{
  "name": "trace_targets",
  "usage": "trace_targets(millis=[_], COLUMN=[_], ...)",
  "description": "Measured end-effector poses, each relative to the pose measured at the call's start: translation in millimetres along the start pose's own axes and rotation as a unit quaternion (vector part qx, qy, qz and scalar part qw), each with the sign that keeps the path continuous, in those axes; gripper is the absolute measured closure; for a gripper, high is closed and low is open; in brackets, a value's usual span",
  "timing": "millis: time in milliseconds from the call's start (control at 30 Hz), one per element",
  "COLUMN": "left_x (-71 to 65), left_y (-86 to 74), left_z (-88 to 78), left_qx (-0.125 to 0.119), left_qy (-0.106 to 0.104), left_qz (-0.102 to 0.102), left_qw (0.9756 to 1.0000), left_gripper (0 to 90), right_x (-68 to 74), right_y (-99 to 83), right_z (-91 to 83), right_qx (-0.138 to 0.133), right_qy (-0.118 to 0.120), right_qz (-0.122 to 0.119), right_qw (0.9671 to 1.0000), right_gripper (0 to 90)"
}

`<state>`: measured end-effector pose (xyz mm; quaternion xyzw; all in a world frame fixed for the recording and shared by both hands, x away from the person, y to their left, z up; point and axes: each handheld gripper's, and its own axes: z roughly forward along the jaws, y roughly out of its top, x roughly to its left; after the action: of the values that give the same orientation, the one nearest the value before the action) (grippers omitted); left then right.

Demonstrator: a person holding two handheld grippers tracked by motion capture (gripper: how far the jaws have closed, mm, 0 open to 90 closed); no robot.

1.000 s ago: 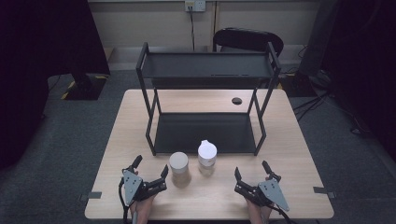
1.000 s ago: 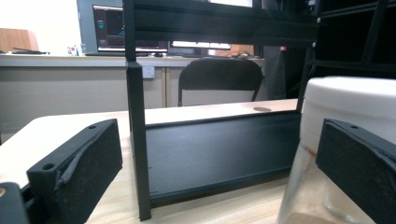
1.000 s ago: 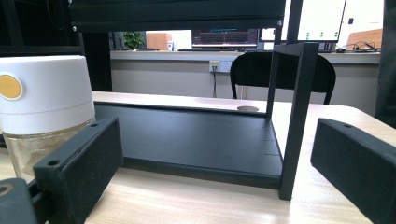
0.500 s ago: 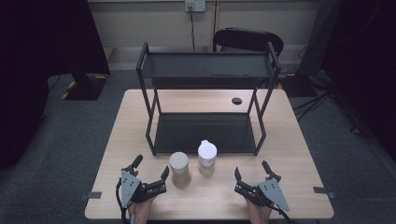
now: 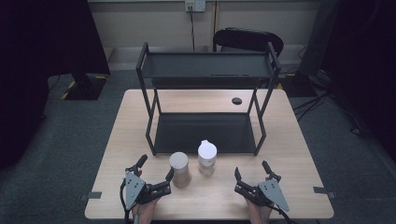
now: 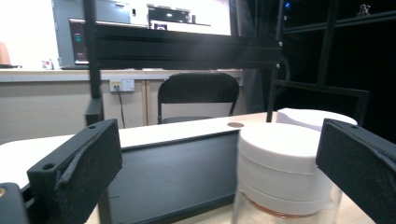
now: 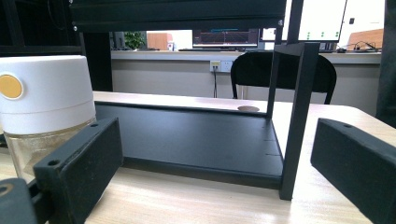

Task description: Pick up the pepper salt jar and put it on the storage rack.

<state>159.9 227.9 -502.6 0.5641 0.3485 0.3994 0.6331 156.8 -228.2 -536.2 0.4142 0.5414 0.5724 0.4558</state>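
- The left hand-held gripper (image 5: 155,172) rests low at the near left edge of the bench (image 5: 116,154), its jaws spread wide and holding nothing. It sits there, I judge, because the nearest jar is just ahead of it and a short push forward would bring the jaws around it.
- In the left gripper view, the flat-lidded jar (image 6: 280,172) stands between the two black jaws but toward the right one, so the gripper is aimed a little left of it and seems to need a small turn before closing.
- That flat-lidded jar (image 5: 179,169) stands upright on the bench, just in front of the rack's lower shelf, with the gripper's right jaw tip very close to its side; whether they touch I cannot tell.
- Just beside it, to the right, stands the spout-lidded jar (image 5: 207,157), also upright; the two are close together, apart or barely touching.
- The black two-tier rack (image 5: 208,65) stands behind both jars, its lower shelf (image 5: 205,133) bare. The jars set at its open front suggest they are meant to go onto a shelf.
- The right hand-held gripper (image 5: 253,175) lies at the near right edge, jaws wide open and empty, well right of the spout-lidded jar. In the right gripper view that jar (image 7: 44,112) shows at the far left, outside the jaws, so this gripper looks parked and waiting.
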Motion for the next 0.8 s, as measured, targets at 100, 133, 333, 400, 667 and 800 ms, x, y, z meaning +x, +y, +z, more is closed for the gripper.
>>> trace_targets(millis=[100, 133, 333, 400, 667, 800], left_x=[-2.0, -2.0, -3.7, -3.6, -3.1, -3.8], left_y=[-0.1, -0.1, -1.0, -0.5, -2.4, -2.6], left_z=[2.8, 2.8, 7.4, 8.7, 15.3, 18.0], left_qx=[0.002, 0.002, -0.002, 0.0, 0.004, 0.008], left_qy=[-0.007, -0.007, -0.023, -0.027, -0.042, -0.047], left_qz=[0.0, 0.0, -0.005, -0.004, -0.007, -0.006], left_qw=[1.0, 1.0, 0.9997, 0.9996, 0.9991, 0.9988], left_gripper=[0.0, 0.0, 0.0, 0.0, 0.0, 0.0], right_x=[0.0, 0.0, 0.0, 0.1, -0.1, -0.1], right_y=[0.0, 0.0, 0.0, 0.0, 0.0, 0.0], right_z=[0.0, 0.0, 0.0, 0.0, 0.0, 0.0], right_qx=[0.0, 0.0, 0.0, 0.0, 0.0, 0.0], right_qy=[0.0, 0.0, 0.0, 0.0, 0.0, 0.0], right_qz=[0.0, 0.0, 0.0, 0.0, 0.0, 0.0], right_qw=[1.0, 1.0, 1.0, 1.0, 1.0, 1.0], right_gripper=[1.2, 1.2, 1.2, 1.2, 1.2, 1.2])
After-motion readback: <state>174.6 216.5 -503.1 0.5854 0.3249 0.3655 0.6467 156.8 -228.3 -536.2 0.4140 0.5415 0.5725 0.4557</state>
